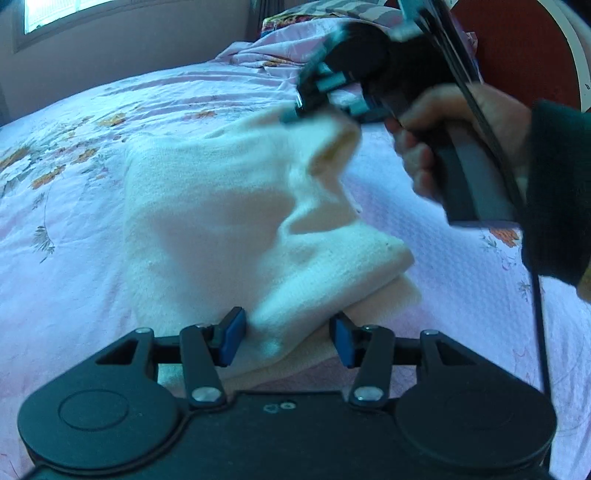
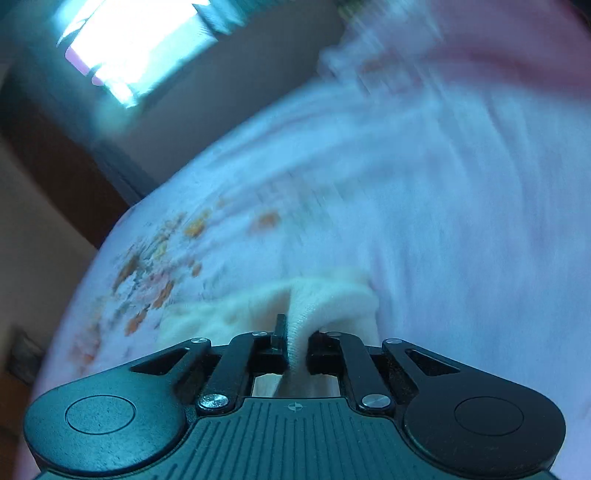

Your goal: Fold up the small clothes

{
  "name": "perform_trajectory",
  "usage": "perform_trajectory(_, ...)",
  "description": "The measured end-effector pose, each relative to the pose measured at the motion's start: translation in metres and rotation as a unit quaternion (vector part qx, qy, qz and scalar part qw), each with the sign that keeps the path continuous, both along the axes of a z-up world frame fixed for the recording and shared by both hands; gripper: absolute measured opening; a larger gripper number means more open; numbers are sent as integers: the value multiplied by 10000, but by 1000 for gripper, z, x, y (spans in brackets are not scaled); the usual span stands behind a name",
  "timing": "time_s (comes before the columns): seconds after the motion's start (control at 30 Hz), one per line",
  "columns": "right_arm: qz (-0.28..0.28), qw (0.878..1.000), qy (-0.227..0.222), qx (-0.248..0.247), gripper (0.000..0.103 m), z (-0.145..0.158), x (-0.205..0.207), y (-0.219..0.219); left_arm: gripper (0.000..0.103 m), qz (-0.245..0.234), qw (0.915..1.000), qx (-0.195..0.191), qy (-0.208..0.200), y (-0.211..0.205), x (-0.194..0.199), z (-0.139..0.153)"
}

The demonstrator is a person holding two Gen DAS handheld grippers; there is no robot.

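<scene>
Left wrist view. I log my left gripper (image 1: 288, 341), black with blue pads (image 1: 232, 338), jaws spread and holding nothing; a fold of the white knitted garment (image 1: 207, 221) lies between them. The garment is partly doubled over on the pink floral bedsheet (image 1: 66, 177), one corner lifted. That corner hangs from my right gripper (image 1: 325, 107), blurred, held in a bare hand (image 1: 454, 140) with a dark sleeve (image 1: 557, 192). A dark red round board (image 1: 517, 48) stands behind; a bright window (image 1: 74, 11) is at upper left.

Right wrist view. I log my right gripper (image 2: 297, 343) pressed together, pinching a bunch of the garment (image 2: 295, 306). The bedsheet (image 2: 424, 221) beyond is motion-blurred. The window (image 2: 136, 40) shows at upper left.
</scene>
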State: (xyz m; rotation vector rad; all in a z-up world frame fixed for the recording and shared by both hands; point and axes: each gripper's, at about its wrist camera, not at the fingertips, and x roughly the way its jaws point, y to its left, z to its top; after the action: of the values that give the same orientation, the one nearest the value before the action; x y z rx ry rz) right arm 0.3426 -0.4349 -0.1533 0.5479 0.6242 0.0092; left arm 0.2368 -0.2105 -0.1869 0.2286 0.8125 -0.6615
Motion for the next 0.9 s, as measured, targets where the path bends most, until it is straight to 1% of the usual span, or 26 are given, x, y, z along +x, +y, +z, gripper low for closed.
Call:
perform_trajectory(0.03, 70, 9988, -278, -388, 7, 8, -4, 8, 48, 14, 10000, -23, -36, -1, -1, -1)
perform_trajectory(0.07, 88, 9962, -326, -798, 7, 10, -4, 15, 48, 18, 10000, -61, -47, -1, -2, -1)
perform_trajectory(0.1, 168, 9927, -168, -1179, 7, 6, 1, 19, 48, 33, 10000, -66, -44, -1, -2, -2)
perform_trajectory(0.13, 297, 9880, 143, -1507, 8, -3, 5, 23, 48, 50, 9999, -99, -5, -1, -1, -1)
perform_trajectory(0.17, 333, 9806, 496, -1868, 8, -13, 8, 26, 48, 29, 9998, -172, 79, 2, -2, 2)
perform_trajectory(0.2, 327, 9713, 750, -2234, 9, -22, 7, 29, 48, -1, 9996, -244, 159, 7, 0, 5)
perform_trajectory(0.23, 266, 9672, 832, -2383, 21, -25, 3, 28, 48, 6, 9994, -284, 218, 11, 0, 8)
perform_trajectory(0.27, 150, 9661, 839, -2436, 27, -25, -2, 25, 48, 37, 9990, -356, 284, 17, 1, 13)
perform_trajectory(0.3, 15, 9652, 827, -2482, 39, -23, -10, 20, 48, 89, 9984, -442, 334, 23, 2, 19)
perform_trajectory(0.33, -158, 9645, 811, -2509, 42, -20, -18, 14, 48, 161, 9979, -535, 326, 29, 3, 26)
perform_trajectory(0.37, -265, 9673, 750, -2409, 42, -11, -28, 11, 48, 239, 9975, -612, 266, 35, 4, 32)
perform_trajectory(0.4, -248, 9734, 610, -2196, 42, -2, -40, 10, 48, 308, 9970, -672, 207, 39, 6, 38)
perform_trajectory(0.43, -161, 9804, 393, -1922, 42, 6, -53, 12, 50, 408, 9962, -747, 152, 44, 10, 44)
perform_trajectory(0.47, 37, 9863, 164, -1639, 42, 18, -64, 22, 51, 512, 9957, -758, 116, 46, 15, 46)
perform_trajectory(0.5, 316, 9879, 54, -1517, 42, 24, -73, 35, 51, 617, 9956, -697, 85, 46, 20, 46)
perform_trajectory(0.57, 759, 9818, 152, -1732, 42, 19, -87, 63, 51, 689, 9962, -495, 204, 42, 29, 36)
perform_trajectory(0.63, 968, 9794, 327, -1740, 42, 3, -100, 80, 51, 673, 9958, -333, 527, 38, 35, 20)
perform_trajectory(0.67, 1058, 9750, 558, -1872, 42, -10, -106, 87, 51, 666, 9959, -125, 597, 37, 35, 12)
perform_trajectory(0.7, 1172, 9667, 911, -2084, 42, -30, -108, 92, 52, 664, 9963, -25, 550, 36, 33, 8)
perform_trajectory(0.73, 1193, 9647, 980, -2136, 42, -43, -113, 92, 54, 633, 9967, -3, 515, 37, 31, 5)
perform_trajectory(0.77, 1097, 9684, 937, -2033, 42, -45, -118, 89, 54, 640, 9966, 33, 508, 39, 29, 6)
perform_trajectory(0.8, 1004, 9712, 1026, -1904, 42, -41, -118, 87, 51, 664, 9963, 2, 555, 41, 29, 10)
perform_trajectory(0.83, 926, 9715, 1039, -1920, 42, -33, -119, 88, 51, 702, 9959, -106, 562, 47, 27, 16)
perform_trajectory(0.87, 852, 9706, 893, -2069, 42, -23, -123, 91, 51, 755, 9958, -203, 480, 50, 25, 22)
perform_trajectory(0.9, 745, 9710, 677, -2170, 42, -14, -131, 94, 53, 826, 9956, -248, 364, 52, 24, 28)
